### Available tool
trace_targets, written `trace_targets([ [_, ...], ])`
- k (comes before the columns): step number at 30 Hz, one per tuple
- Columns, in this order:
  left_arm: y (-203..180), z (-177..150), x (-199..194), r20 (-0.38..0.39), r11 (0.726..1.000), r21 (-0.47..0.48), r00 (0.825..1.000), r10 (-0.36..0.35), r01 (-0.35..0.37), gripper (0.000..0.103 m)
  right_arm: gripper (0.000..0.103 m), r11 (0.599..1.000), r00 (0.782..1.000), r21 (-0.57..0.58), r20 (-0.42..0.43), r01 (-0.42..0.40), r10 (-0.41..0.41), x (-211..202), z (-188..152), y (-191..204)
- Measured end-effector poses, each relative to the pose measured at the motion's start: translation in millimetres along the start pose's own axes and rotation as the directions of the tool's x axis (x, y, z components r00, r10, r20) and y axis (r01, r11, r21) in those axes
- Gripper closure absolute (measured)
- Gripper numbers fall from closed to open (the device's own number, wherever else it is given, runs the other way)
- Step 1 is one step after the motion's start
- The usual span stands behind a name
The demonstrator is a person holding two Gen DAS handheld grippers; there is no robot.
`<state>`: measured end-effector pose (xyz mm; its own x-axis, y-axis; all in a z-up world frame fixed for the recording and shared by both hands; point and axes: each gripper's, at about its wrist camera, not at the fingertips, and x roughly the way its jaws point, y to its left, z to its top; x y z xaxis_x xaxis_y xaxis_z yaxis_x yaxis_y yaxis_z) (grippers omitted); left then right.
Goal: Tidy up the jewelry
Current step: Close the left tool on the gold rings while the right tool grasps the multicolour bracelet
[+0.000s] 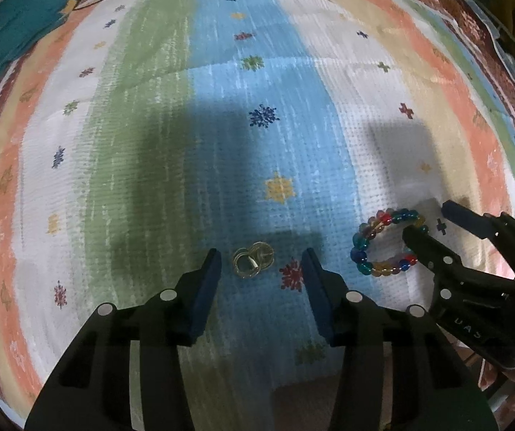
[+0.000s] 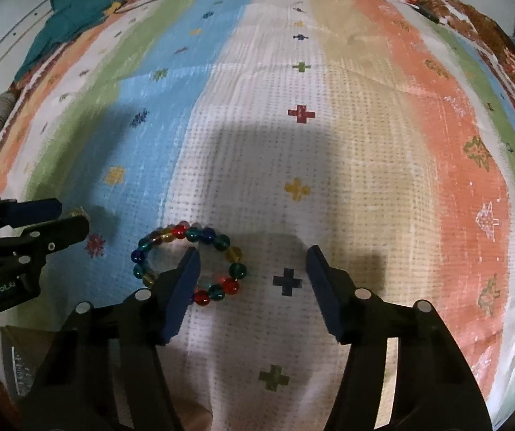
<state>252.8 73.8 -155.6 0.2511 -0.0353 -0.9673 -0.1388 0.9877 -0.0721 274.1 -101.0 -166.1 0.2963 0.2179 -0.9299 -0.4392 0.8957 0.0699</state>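
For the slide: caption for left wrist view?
Open left gripper straddles gold rings on striped cloth; right gripper at beaded bracelet.

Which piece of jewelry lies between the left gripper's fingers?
The small gold rings, lying on the blue stripe between the left gripper's open fingers. The colorful bead bracelet sits farther right, under the right gripper.

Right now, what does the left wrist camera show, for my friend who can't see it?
The left gripper, open, hangs over small gold rings on a striped cloth. Beside it, the right gripper reaches a bead bracelet.
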Motion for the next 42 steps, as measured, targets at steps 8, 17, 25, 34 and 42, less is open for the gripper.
trace_targets([
  [8, -3, -2, 10, -0.009, 1.000, 0.027, 1.000, -0.005, 0.005, 0.078, 0.066, 1.000, 1.000, -0.002, 0.000, 0.013, -0.013, 1, 0, -2],
  [17, -9, -11, 12, -0.003, 0.999, 0.045, 1.000, 0.008, -0.008, 0.089, 0.092, 1.000, 1.000, -0.015, 0.003, -0.022, 0.022, -1, -2, 2],
  [25, -10, -14, -2, 0.029, 0.999, 0.054, 1.000, 0.002, -0.003, 0.089, 0.092, 0.999, 0.999, -0.029, 0.049, -0.020, 0.022, -14, -5, 8],
  [34, -13, -19, -33, 0.093, 0.997, 0.076, 0.995, -0.021, 0.014, 0.089, 0.092, 0.998, 0.992, -0.045, 0.117, -0.037, 0.042, -41, -8, 18],
  [42, -15, -18, -49, 0.122, 0.997, 0.064, 0.992, -0.040, 0.032, 0.089, 0.092, 0.997, 0.982, -0.050, 0.182, -0.051, 0.059, -67, -13, 22],
])
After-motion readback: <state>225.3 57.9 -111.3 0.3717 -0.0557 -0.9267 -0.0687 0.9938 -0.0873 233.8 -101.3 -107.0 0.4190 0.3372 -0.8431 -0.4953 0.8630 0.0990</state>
